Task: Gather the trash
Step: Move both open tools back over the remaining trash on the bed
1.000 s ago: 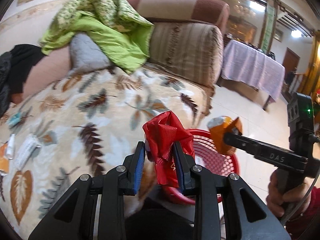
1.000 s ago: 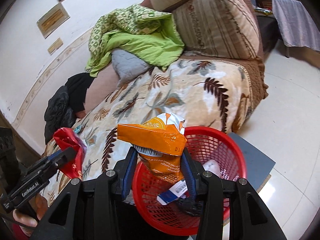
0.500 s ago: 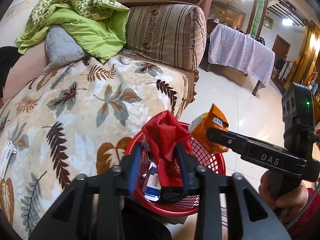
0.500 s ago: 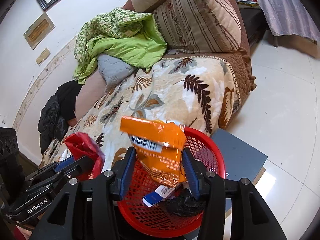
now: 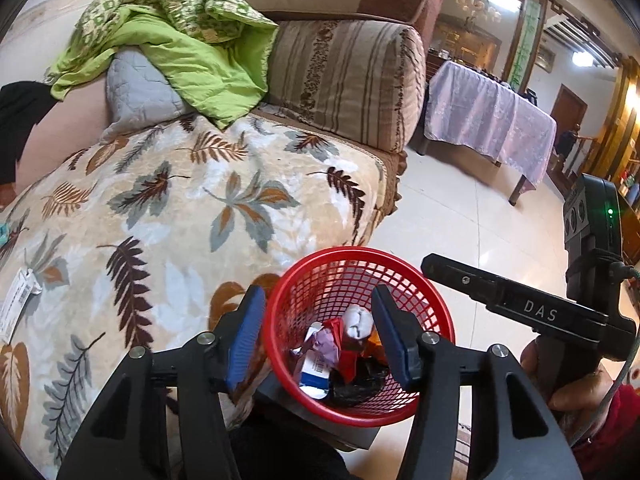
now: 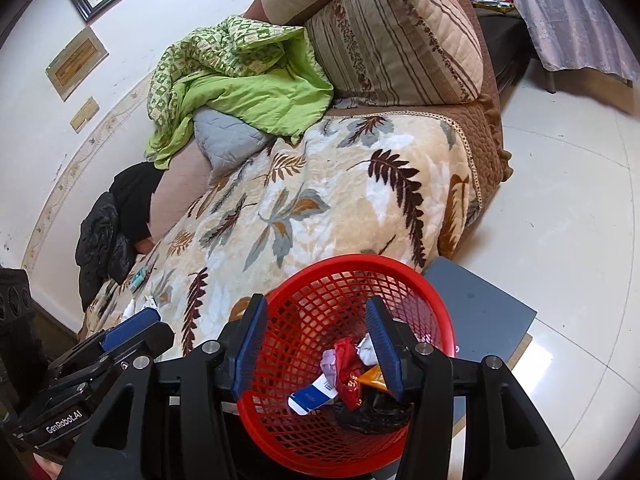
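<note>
A red mesh basket [image 5: 438, 320] [image 6: 400, 276] stands on a grey block by the sofa. It holds several pieces of trash: a red wrapper [image 5: 342, 344] [image 6: 346, 364], an orange chip bag [image 6: 372, 378], a blue-white pack [image 5: 314, 372] [image 6: 312, 398], a purple wrapper [image 5: 326, 342] and dark plastic. My left gripper [image 5: 320, 336] is open and empty above the basket. My right gripper [image 6: 314, 344] is open and empty above it too. A white wrapper [image 5: 18, 300] and a teal piece [image 6: 138, 280] lie on the leaf-pattern blanket [image 5: 180, 216].
The sofa has a striped cushion [image 5: 348, 80], a green quilt [image 5: 172, 40] and black clothes [image 6: 116, 220]. White tile floor [image 6: 560, 200] spreads to the right. A table under a lilac cloth [image 5: 492, 120] stands farther off.
Both grippers opened over the basket. The red wrapper left my left gripper and the orange bag left my right gripper; both now lie in the basket.
</note>
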Motion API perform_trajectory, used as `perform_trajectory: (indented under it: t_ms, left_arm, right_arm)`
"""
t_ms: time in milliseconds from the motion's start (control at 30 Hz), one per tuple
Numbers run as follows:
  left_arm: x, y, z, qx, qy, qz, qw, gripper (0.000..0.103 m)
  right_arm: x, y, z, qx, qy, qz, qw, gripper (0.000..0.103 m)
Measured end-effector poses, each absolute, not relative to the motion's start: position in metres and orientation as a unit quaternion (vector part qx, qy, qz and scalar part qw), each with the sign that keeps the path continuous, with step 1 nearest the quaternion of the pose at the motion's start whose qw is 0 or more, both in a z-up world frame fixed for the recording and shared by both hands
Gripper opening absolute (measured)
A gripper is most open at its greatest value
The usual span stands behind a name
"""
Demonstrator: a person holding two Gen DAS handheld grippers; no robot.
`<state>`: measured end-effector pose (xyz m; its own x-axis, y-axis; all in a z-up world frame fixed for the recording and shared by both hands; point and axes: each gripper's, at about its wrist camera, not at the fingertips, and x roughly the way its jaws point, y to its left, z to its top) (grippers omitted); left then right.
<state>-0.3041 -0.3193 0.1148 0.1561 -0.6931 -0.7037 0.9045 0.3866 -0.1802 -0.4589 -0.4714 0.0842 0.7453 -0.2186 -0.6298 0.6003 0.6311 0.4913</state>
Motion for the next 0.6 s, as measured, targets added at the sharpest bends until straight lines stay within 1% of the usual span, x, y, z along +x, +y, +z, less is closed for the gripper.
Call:
perform_trajectory:
  t_ms: [300, 600]
  left_arm:
    - [-0.268, -0.281, 0.121, 0.116, 0.372, -0.495, 0.776, 0.056]
    - [-0.208, -0.212, 0.127, 0.067, 0.380, -0.428, 0.817, 0.059]
  right_arm:
    - [-0.429, -0.453, 0.089, 0.352, 0.280, -0.201, 0.870, 0.055]
    - [-0.345, -0.405, 0.093, 0.316, 0.319, -0.121, 0.885, 0.058]
